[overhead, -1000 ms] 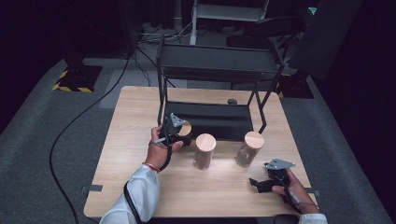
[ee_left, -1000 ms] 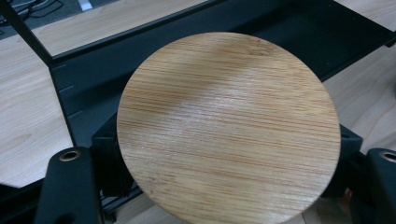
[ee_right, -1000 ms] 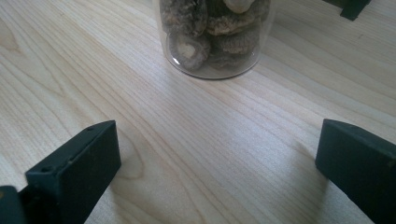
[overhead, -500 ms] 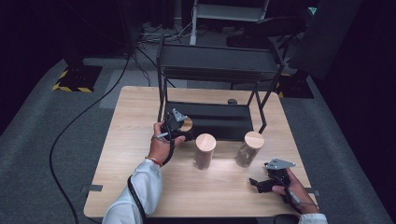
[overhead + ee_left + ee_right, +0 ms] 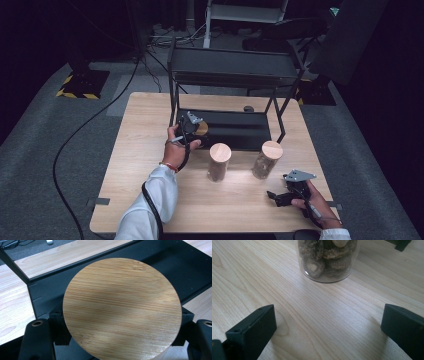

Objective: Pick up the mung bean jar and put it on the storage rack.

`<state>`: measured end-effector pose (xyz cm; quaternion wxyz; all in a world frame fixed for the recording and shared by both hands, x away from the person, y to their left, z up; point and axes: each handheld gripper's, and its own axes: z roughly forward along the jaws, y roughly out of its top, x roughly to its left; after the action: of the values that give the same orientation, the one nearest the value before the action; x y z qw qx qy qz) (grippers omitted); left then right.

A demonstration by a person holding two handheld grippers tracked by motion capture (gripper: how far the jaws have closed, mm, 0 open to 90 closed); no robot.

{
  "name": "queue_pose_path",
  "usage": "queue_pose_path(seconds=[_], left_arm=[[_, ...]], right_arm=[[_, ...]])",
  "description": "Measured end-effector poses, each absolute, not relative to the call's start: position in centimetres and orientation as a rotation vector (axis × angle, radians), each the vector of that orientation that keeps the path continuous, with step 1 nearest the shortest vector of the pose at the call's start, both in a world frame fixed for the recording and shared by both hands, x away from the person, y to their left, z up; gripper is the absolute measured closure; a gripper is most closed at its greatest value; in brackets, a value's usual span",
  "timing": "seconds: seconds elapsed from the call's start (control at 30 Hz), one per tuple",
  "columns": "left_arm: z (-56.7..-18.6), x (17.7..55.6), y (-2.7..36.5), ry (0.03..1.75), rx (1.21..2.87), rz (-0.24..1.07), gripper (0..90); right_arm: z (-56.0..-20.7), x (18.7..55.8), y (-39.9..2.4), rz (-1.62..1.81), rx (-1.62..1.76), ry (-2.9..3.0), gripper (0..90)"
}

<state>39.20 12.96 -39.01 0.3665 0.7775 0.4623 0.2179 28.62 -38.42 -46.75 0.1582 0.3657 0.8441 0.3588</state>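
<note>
Three lidded jars were in play: two stood on the wooden table (image 5: 150,200), and the third jar (image 5: 200,129) was clamped in our left gripper (image 5: 192,131) at the front-left corner of the black rack's (image 5: 230,75) bottom shelf (image 5: 235,127). In the left gripper view the bamboo lid (image 5: 122,307) sat squarely between the jaws, which pressed on the jar from both sides, w/ the dark shelf beneath and behind it. We judged the step as placing: the jar looked over or at the shelf, not yet let go; whether its base touched the shelf we couldn't tell.

Our right gripper (image 5: 280,196) lay low near the table's front-right edge, jaws spread wide w/ nothing between them, facing the mushroom jar (image 5: 327,258) ahead of it.

Next move, as we judged it: set the jar down level on the shelf, release, then back the left gripper out toward us.

Edges & room:
- The rack's left front post (image 5: 172,95) stood just beside our left hand (image 5: 176,147), so little slack that way.
- The upper shelf overhung the lower one, so a straight lift looked risky; a level pull-out seemed safer.
- The shelf rightward of the jar looked bare, approx. all the way to the right posts.
- The middle jar (image 5: 219,162) stood just right of our left hand, near the pull-out path.
- The mushroom jar (image 5: 266,159) stood apart from it, w/ open table in front of both.
</note>
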Motion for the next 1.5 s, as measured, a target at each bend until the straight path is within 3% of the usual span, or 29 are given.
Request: queue_pose_path(seconds=[1.5], left_arm=[[-40.6,42.3,11.5,1.264,2.037,0.570,24.6]], right_arm=[[-46.8,28.7,-38.5,1.029,1.039,2.419,0.0]])
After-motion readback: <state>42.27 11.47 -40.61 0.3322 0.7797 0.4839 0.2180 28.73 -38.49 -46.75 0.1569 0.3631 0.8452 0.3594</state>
